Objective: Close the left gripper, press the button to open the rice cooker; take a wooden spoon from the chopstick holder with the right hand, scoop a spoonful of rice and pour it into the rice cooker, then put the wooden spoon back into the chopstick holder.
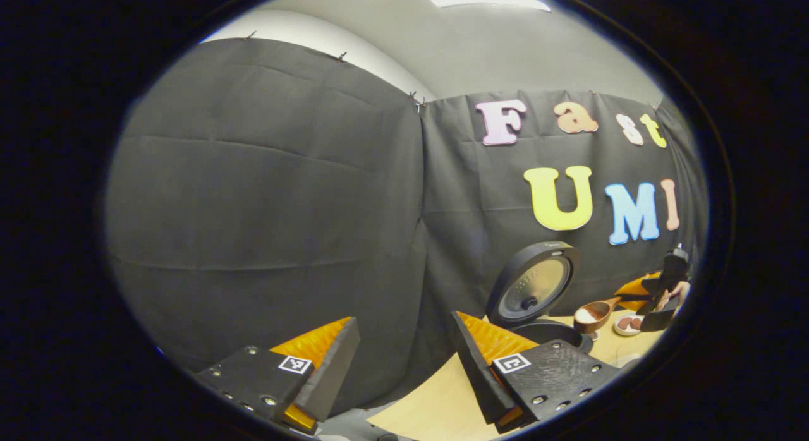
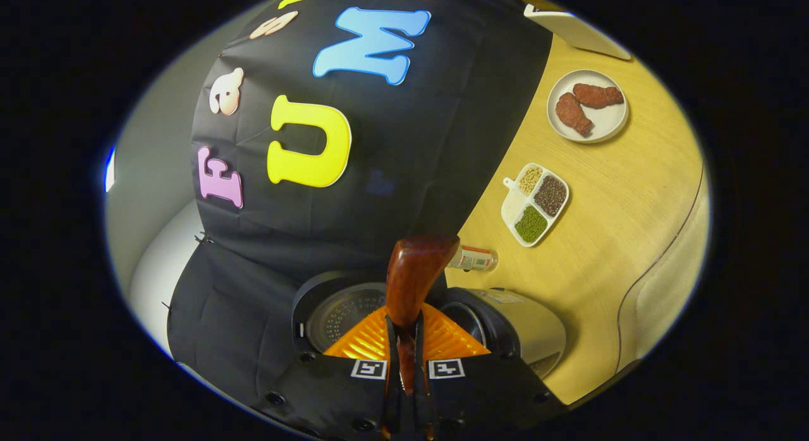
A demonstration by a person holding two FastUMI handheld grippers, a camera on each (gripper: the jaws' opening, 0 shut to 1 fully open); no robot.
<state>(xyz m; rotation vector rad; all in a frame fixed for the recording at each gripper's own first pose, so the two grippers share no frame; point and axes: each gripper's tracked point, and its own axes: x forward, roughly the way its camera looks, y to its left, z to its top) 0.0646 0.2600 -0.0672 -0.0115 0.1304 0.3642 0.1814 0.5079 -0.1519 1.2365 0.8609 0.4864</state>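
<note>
Right gripper [image 2: 404, 359]: its two fingers are pressed together on the handle of the wooden spoon [image 2: 414, 280], both sides gripping it, with no gap apart from the handle itself.
Wooden spoon: in the right gripper view the handle runs straight ahead from between the fingers and its far end hides the bowl. In the left gripper view the spoon bowl [image 1: 592, 316] carries a heap of white rice and hangs just above the rim of the cooker's pot.
Rice cooker [image 2: 524, 330]: directly past the right gripper's fingertips, lid up. The open lid [image 2: 341, 314] shows to the left of the spoon handle and the body to the right.
Left gripper [image 1: 404, 359]: fingers spread wide apart with nothing between them, held off to one side with the booth's black cloth ahead of it.
Cooker from the left gripper: ahead and to the right of the right-hand finger, with the lid [image 1: 532, 283] standing upright and the dark pot opening below it.
Table [image 2: 607, 239]: pale wood, running on beyond the cooker.
Farther out from the right gripper: a small jar [image 2: 474, 258] lying just behind the cooker, then a divided dish [image 2: 535, 203] of beans and grains, then a round plate [image 2: 588, 106] with two brown pieces of food.
</note>
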